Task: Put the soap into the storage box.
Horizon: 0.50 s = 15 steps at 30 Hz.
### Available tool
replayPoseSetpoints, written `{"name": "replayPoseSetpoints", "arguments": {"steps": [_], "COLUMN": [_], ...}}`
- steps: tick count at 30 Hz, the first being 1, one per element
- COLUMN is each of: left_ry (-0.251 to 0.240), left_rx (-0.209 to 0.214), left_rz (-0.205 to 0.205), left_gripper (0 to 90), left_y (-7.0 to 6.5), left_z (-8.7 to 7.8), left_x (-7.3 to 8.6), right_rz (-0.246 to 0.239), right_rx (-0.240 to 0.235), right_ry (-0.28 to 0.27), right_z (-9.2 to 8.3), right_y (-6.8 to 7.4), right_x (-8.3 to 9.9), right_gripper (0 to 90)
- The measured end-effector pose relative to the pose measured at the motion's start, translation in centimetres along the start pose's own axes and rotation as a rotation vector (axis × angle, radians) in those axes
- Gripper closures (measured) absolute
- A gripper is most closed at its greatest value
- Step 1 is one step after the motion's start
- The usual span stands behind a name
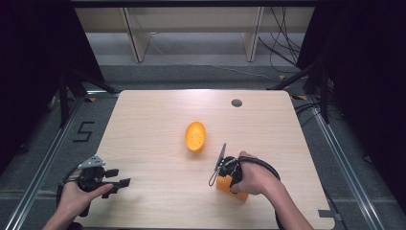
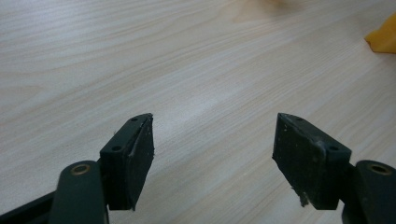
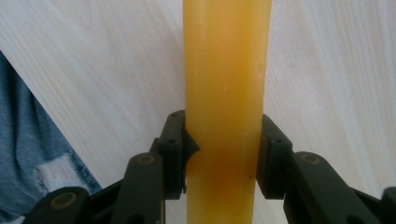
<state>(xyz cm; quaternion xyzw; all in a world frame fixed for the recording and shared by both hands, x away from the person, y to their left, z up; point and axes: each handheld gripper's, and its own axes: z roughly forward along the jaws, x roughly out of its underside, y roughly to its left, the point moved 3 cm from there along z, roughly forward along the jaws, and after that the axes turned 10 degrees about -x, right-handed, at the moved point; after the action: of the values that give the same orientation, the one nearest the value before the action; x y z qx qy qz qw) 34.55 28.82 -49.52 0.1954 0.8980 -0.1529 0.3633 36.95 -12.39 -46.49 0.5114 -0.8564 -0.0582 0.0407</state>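
Clearly the work in hand belongs to the right gripper point(image 3: 223, 154): its two black jaws are clamped on either side of a translucent amber-yellow block point(image 3: 227, 93), pads pressed flat against the two narrow faces. That hold across the thinner dimension looks deliberate, since the smooth, waxy-looking surface would likely slip if pinched at an edge. Seen from above, the block point(image 1: 233, 189) sits under the right hand point(image 1: 256, 178) near the front edge of the pale wooden table point(image 1: 143, 124), somewhat right of the middle. I cannot tell whether it rests on the wood or is lifted just clear of it. The gripper view looks straight down the block's long face onto the wood grain, with a patch of blue denim showing beyond the table edge at the lower left.

Meanwhile the left gripper point(image 1: 115, 184) waits at the front left corner, well apart from the block. Its jaws stand wide open with nothing between them but bare table point(image 2: 187, 93), the pads point(image 2: 140, 154) pointing across the tabletop toward the right. It seems parked there to stay out of the way while remaining ready to help.

Near the middle of the table lies an orange oval plastic piece with small holes point(image 1: 195, 135), apart from both grippers, lengthways toward the far edge. A small dark round grommet point(image 1: 236, 103) sits close to the far edge.
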Motion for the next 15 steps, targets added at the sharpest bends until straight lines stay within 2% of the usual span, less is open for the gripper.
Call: {"name": "replayPoseSetpoints", "arguments": {"steps": [1,2,3,4,5,6,7,10,11,12,13,14,15], "left_ry": [0.000,0.002,-0.001,0.001,0.001,0.004,0.004,0.005,0.005,0.006,0.006,0.005,0.005], "left_rx": [0.000,-0.010,0.002,0.001,0.002,-0.012,-0.012,-0.014,-0.013,-0.013,-0.014,-0.013,-0.013], "left_rz": [0.000,0.002,0.001,0.001,0.002,0.001,0.001,0.000,0.000,-0.001,0.000,0.000,-0.001], "left_gripper": [28.4,28.4,28.4,28.4,28.4,28.4,28.4,28.3,28.3,28.4,28.4,28.3,28.3], "left_y": [0.0,0.0,0.0,0.0,0.0,0.0,0.0,0.0,0.0,0.0,0.0,0.0,0.0], "left_z": [0.0,0.0,0.0,0.0,0.0,0.0,0.0,-0.1,-0.1,-0.1,-0.1,-0.1,-0.1], "left_x": [0.0,0.0,0.0,0.0,0.0,0.0,0.0,0.0,0.0,0.0,0.0,0.0,0.0], "right_rz": [0.022,0.022,0.059,0.059,0.093,0.148,0.148,0.249,0.255,0.330,0.348,0.409,0.409], "right_rx": [-0.009,-0.009,-0.021,-0.021,-0.029,-0.046,-0.046,-0.060,-0.065,-0.073,-0.078,-0.085,-0.085], "right_ry": [-0.010,-0.010,-0.028,-0.028,-0.034,-0.065,-0.065,-0.066,-0.070,-0.066,-0.093,-0.135,-0.135], "right_z": [0.0,0.0,-0.2,-0.2,-0.3,-0.5,-0.5,-1.1,-1.3,-1.5,-1.6,-1.8,-1.8], "right_y": [0.0,0.0,0.0,0.0,0.0,0.1,0.1,-0.1,-0.3,0.1,-0.1,-0.1,-0.1], "right_x": [0.1,0.1,0.2,0.2,0.2,0.2,0.2,0.4,0.5,0.5,0.5,0.4,0.4], "right_gripper": [61.8,61.8,61.9,61.9,61.9,61.9,61.9,61.9,61.9,61.9,61.9,61.9,61.9]}}
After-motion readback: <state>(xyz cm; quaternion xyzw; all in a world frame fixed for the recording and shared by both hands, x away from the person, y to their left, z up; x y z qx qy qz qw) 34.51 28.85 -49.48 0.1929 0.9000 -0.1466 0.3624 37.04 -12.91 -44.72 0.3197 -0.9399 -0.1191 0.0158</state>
